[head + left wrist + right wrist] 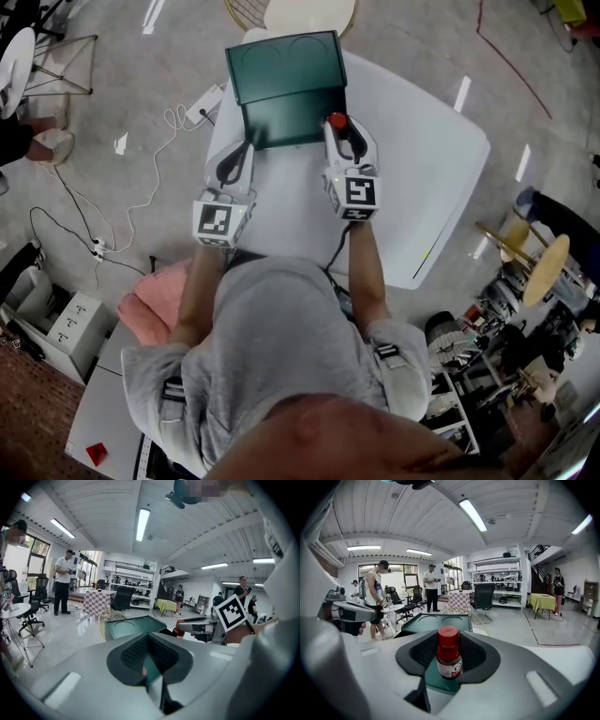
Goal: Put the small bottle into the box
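Note:
A dark green box [281, 127] stands open at the far end of the white table [422, 169], its lid [286, 64] tipped back. My right gripper [343, 133] is shut on a small bottle [337, 120] with a red cap, held upright at the box's right front corner. In the right gripper view the bottle [449, 656] sits between the dark pads [476, 656], with the box [436, 620] just beyond. My left gripper [238, 157] hovers at the box's left front corner. In the left gripper view its jaws [149, 660] stand slightly open with nothing between them; the green box [133, 627] shows beyond them.
A power strip [203, 103] and white cable lie on the floor left of the table. A wicker chair [291, 14] stands behind the box. Pink cloth [155, 300] lies near my left elbow. People stand far back in the room.

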A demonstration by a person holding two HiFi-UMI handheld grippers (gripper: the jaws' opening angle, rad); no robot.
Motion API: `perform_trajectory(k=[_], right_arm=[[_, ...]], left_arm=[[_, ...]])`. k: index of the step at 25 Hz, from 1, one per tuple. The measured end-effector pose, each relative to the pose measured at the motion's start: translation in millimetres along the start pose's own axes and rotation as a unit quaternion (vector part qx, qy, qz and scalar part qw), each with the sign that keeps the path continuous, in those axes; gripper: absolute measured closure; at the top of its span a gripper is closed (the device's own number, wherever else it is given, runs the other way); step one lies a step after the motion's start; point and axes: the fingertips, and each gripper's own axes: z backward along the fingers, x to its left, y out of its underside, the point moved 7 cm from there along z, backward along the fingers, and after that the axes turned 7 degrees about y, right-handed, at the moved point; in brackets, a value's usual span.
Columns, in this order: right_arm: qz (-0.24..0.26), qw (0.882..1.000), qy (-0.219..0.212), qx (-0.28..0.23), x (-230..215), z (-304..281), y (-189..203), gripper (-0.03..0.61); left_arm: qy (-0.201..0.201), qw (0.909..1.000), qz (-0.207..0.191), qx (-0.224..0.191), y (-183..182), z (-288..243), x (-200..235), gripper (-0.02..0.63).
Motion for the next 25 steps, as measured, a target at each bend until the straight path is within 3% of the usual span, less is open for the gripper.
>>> perform_trajectory(k=[25], right_arm=[[0.000, 1.000, 0.013, 0.028, -13, -25, 22, 0.434]], left_arm=[[0.001, 0.9999, 0.005, 0.016, 9, -13, 1, 0.603]])
